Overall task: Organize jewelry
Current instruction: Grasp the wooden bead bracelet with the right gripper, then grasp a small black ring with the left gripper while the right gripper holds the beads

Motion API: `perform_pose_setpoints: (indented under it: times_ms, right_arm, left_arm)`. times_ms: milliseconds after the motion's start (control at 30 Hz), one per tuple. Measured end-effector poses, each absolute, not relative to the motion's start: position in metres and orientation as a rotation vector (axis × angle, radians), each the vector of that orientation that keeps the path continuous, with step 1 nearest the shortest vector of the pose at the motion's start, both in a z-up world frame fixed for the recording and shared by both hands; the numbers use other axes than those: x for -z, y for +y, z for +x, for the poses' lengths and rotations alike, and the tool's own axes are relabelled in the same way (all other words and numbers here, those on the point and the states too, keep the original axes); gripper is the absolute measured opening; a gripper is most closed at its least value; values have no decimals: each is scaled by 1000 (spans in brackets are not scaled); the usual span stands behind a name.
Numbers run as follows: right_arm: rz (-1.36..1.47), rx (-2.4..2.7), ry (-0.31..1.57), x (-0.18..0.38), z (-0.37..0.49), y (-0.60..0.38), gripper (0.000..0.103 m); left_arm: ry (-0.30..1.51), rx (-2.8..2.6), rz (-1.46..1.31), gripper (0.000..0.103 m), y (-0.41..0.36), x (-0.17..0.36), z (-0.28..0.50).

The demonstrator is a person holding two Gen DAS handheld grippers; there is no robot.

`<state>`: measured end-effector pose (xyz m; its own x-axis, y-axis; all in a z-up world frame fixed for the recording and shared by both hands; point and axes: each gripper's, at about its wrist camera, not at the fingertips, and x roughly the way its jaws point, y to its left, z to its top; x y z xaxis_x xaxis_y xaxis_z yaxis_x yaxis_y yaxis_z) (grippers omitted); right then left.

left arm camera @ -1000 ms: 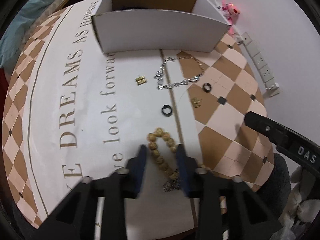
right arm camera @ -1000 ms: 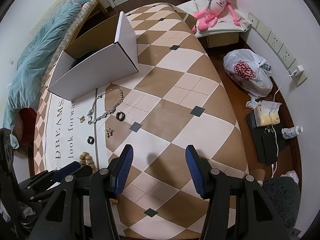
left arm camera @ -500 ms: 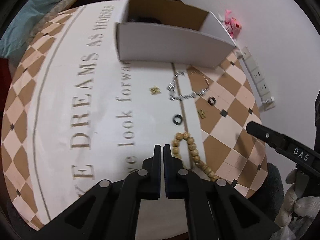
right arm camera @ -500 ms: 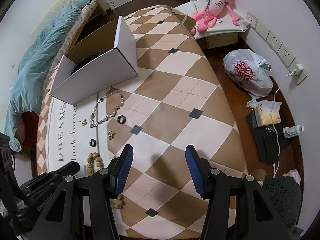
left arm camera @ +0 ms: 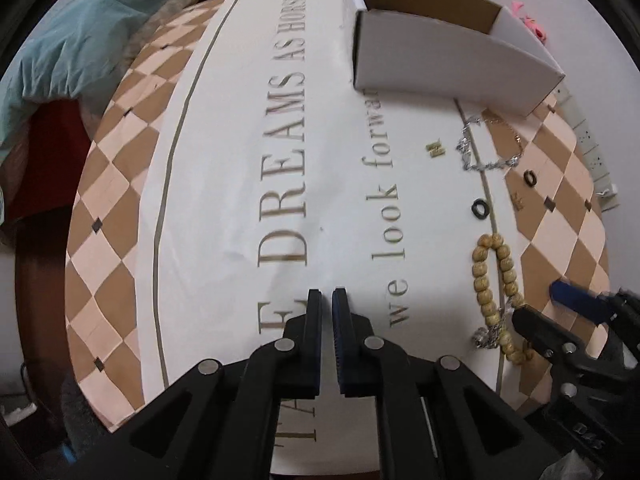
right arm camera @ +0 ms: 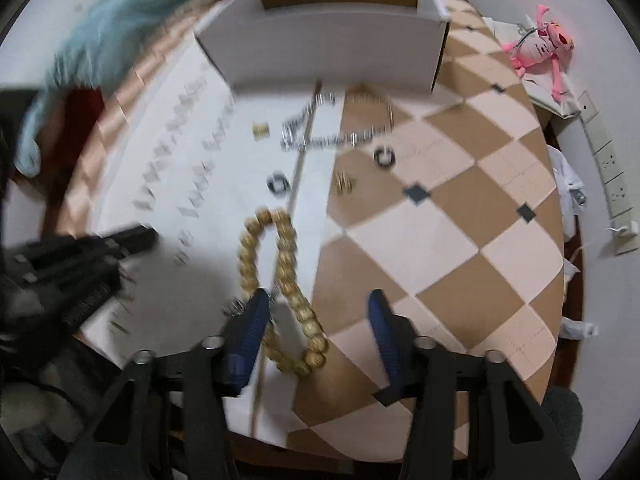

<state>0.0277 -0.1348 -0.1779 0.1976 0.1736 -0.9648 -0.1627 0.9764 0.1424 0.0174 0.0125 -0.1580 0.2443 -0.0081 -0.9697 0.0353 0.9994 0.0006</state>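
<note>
A wooden bead bracelet lies on the table near its front edge; it also shows in the left wrist view. My right gripper is open, low over the bracelet's near end, holding nothing. My left gripper is shut and empty over the white lettered strip, left of the bracelet. A silver chain necklace, two black rings and two small gold pieces lie between the bracelet and the white open box.
The round table has a checkered cloth with a white lettered strip. A blue blanket lies at the far left. A pink plush toy and wall sockets are at the right. The table's front edge is close under both grippers.
My left gripper shut empty and moved left, away from the bracelet. My right gripper swung left and down over the bracelet, still open; its view is blurred by motion.
</note>
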Motion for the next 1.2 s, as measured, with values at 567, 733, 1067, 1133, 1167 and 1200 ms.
perform_pose_setpoints:
  times_ms: [567, 733, 1067, 1133, 1167, 1200]
  right_arm:
    - [51, -76, 1224, 156, 45, -193, 9]
    - [111, -43, 1218, 158, 65, -209, 9]
    - [149, -14, 1237, 173, 67, -220, 9]
    - [157, -8, 1241, 174, 65, -224, 9]
    - [160, -5, 1241, 175, 65, -226, 9]
    - [160, -3, 1240, 175, 64, -226, 9]
  left_arm:
    - [1279, -5, -21, 103, 25, 170, 40]
    - [1331, 14, -15, 102, 10, 170, 65]
    - [1267, 176, 49, 73, -55, 161, 65]
    - [1248, 180, 88, 58, -65, 159, 64]
    - [1237, 187, 96, 37, -69, 156, 63]
    - [1230, 197, 96, 25, -70, 155, 63]
